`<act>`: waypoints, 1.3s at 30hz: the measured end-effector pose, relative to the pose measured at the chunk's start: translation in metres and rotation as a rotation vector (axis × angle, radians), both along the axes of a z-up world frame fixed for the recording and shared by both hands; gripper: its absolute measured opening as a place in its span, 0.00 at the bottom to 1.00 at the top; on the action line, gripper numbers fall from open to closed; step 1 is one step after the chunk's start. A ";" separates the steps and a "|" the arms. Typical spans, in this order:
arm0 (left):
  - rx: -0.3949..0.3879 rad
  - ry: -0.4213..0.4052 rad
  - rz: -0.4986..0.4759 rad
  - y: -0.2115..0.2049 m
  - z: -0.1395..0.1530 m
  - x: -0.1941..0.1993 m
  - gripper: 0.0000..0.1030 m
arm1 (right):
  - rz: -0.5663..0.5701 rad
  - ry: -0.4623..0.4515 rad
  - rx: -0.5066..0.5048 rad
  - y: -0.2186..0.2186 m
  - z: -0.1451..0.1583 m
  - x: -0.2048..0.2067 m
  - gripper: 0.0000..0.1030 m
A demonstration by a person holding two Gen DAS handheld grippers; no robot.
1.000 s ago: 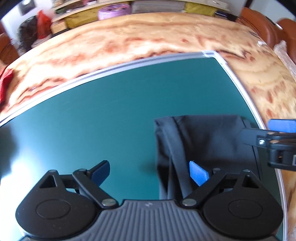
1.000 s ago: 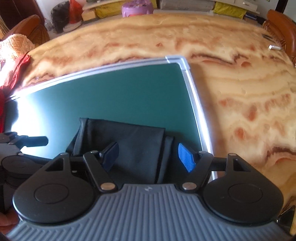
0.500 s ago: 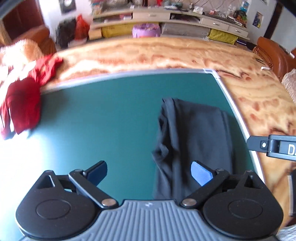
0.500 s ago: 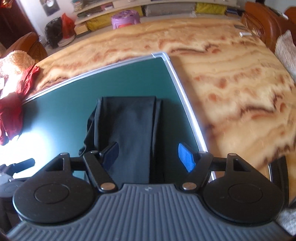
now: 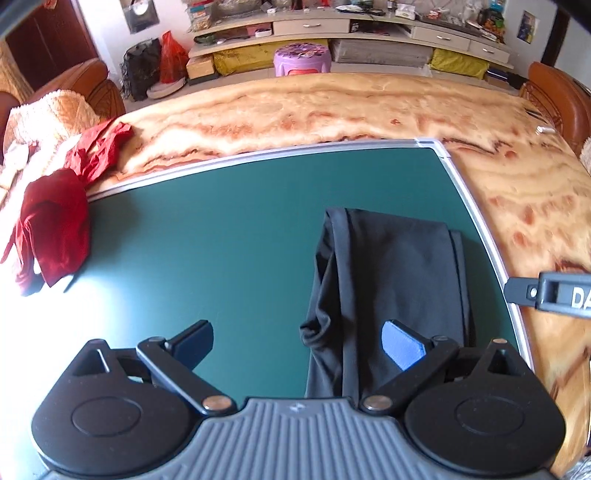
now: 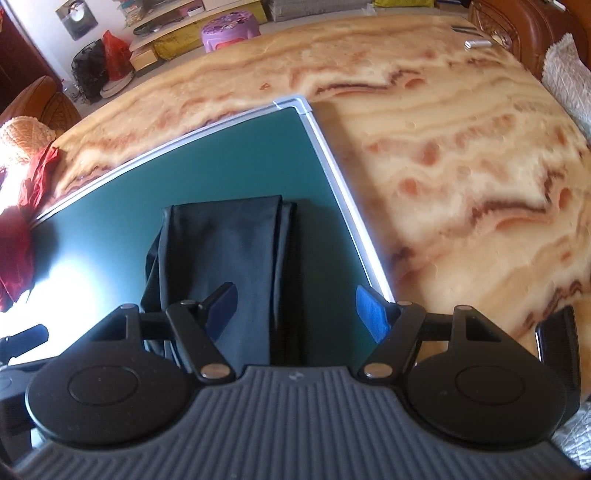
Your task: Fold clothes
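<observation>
A black garment (image 5: pixel 391 273) lies folded into a long strip on the green board (image 5: pixel 221 236), near the board's right edge; its left side is loosely bunched. The right wrist view shows the same black garment (image 6: pixel 225 258) running away from the camera. My left gripper (image 5: pixel 299 341) hangs open above the board, its right finger over the garment's near end, holding nothing. Above the near part of the strip my right gripper (image 6: pixel 297 308) is open too, with nothing between its fingers. Part of the right gripper's body (image 5: pixel 554 293) pokes in at the left wrist view's right edge.
Red clothes (image 5: pixel 55 218) are heaped at the board's left edge, partly on the marbled table (image 5: pixel 517 192). The board has a silver frame (image 6: pixel 347 199). A brown chair (image 6: pixel 517 29) stands at the far right, a purple stool (image 5: pixel 301 59) and shelves beyond the table.
Both grippers have pulled back and risen from the black garment, so more of the board, table and room shows. The garment stays folded on the board.
</observation>
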State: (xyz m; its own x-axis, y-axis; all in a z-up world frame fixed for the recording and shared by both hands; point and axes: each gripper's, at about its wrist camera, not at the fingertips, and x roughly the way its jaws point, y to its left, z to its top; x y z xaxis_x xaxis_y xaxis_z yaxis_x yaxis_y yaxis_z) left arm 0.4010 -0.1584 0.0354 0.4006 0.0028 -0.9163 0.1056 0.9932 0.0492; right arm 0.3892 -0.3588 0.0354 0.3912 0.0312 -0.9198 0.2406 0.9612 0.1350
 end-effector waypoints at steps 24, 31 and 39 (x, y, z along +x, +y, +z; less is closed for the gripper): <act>-0.010 0.013 0.034 0.031 -0.024 0.018 0.97 | 0.132 -0.030 -0.075 0.063 -0.016 0.017 0.77; -0.004 0.026 0.039 0.038 -0.028 0.002 0.97 | 0.146 -0.017 -0.072 0.069 -0.021 0.003 0.77; -0.009 0.032 0.031 0.040 -0.030 -0.024 0.97 | 0.155 -0.023 -0.069 0.072 -0.020 -0.024 0.77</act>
State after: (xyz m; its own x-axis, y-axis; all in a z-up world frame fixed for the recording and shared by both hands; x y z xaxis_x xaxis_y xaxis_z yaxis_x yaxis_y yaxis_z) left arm 0.3766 -0.1186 0.0054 0.3710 0.0064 -0.9286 0.0765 0.9964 0.0374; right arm 0.3655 -0.2866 0.0154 0.4074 0.0301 -0.9128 0.0866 0.9937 0.0715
